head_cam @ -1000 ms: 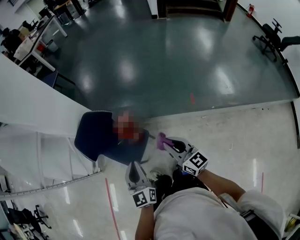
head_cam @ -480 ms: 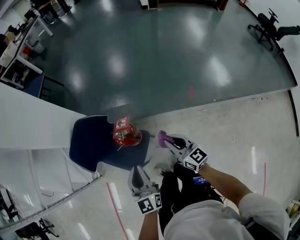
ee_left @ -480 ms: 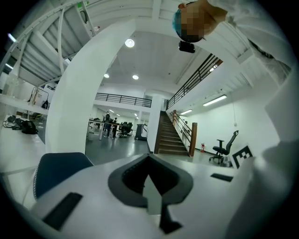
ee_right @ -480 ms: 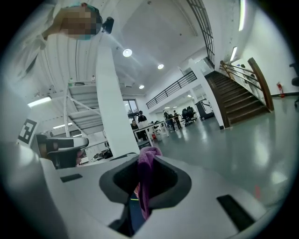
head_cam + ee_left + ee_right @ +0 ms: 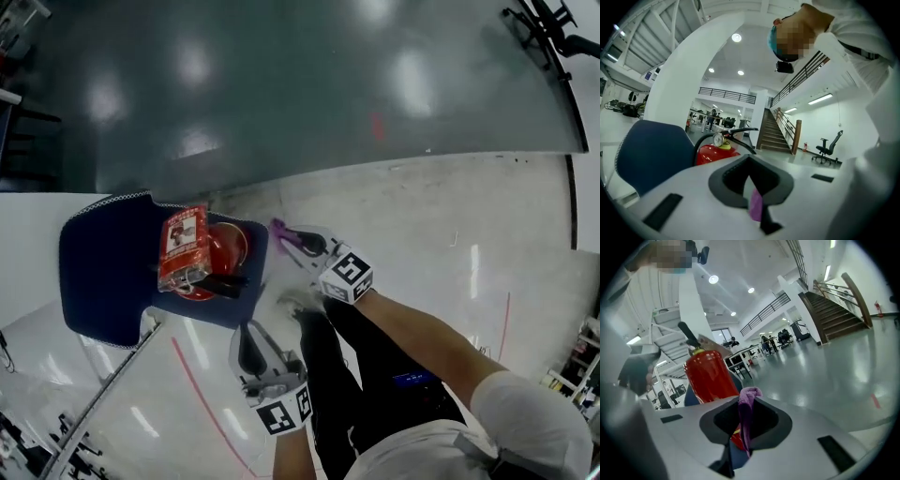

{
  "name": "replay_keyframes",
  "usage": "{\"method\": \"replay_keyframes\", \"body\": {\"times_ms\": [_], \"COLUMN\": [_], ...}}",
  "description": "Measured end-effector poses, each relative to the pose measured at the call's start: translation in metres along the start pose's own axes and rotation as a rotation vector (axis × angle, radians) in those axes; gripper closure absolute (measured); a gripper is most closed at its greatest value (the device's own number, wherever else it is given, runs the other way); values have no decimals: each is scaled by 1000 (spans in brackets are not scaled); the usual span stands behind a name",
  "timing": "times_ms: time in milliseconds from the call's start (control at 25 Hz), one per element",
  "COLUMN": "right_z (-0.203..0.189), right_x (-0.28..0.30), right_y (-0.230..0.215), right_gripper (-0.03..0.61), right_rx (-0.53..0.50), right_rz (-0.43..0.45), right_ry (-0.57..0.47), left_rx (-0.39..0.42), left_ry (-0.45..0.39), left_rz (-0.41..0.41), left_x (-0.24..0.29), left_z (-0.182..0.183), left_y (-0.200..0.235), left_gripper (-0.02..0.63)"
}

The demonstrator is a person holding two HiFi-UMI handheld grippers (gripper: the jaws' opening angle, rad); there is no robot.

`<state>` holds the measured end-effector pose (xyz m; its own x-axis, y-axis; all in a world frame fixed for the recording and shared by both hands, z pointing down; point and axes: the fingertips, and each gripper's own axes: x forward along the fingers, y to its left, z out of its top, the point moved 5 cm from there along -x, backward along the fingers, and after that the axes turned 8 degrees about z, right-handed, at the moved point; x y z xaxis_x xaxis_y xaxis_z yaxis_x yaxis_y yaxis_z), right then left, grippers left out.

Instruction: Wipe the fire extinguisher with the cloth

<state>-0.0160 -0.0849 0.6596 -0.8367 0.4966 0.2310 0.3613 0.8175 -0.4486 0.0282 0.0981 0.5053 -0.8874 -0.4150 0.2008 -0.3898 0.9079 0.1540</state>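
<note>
A red fire extinguisher [image 5: 202, 251] with a black handle and a red label stands on the floor against a navy padded panel [image 5: 98, 272]. My right gripper [image 5: 284, 234] is shut on a purple cloth [image 5: 278, 228], just right of the extinguisher's body and not clearly touching it. The right gripper view has the cloth [image 5: 746, 414] hanging between the jaws, the red cylinder [image 5: 708, 376] close behind. My left gripper [image 5: 247, 345] is lower and nearer me, shut and holding nothing. From the left gripper [image 5: 749, 161], the extinguisher [image 5: 715, 151] with its gauge lies ahead.
White curved panels and a railing [image 5: 103, 389] stand to the left. A dark glossy floor [image 5: 328, 94] stretches ahead, pale tiles [image 5: 441, 234] to the right. An office chair [image 5: 553, 28] sits far right. The person's dark legs [image 5: 366, 375] are below the grippers.
The head view has tipped down and the extinguisher shows larger and farther left. My right gripper with the cloth has come closer to the extinguisher's side. The left gripper stays low.
</note>
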Motion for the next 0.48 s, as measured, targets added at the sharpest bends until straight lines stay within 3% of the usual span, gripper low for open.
{"method": "replay_keyframes", "body": {"times_ms": [360, 480], "right_z": [-95, -111], "right_x": [95, 112], "right_y": [-61, -70], "right_gripper": [523, 523], "right_rx": [79, 112], "right_rz": [6, 67], "right_ry": [127, 139], "left_rx": [-64, -101], "left_ry": [38, 51], "left_rz": [34, 47], "left_x": [19, 20], "left_z": [-48, -56], "left_y": [26, 40], "left_gripper": [609, 609]}}
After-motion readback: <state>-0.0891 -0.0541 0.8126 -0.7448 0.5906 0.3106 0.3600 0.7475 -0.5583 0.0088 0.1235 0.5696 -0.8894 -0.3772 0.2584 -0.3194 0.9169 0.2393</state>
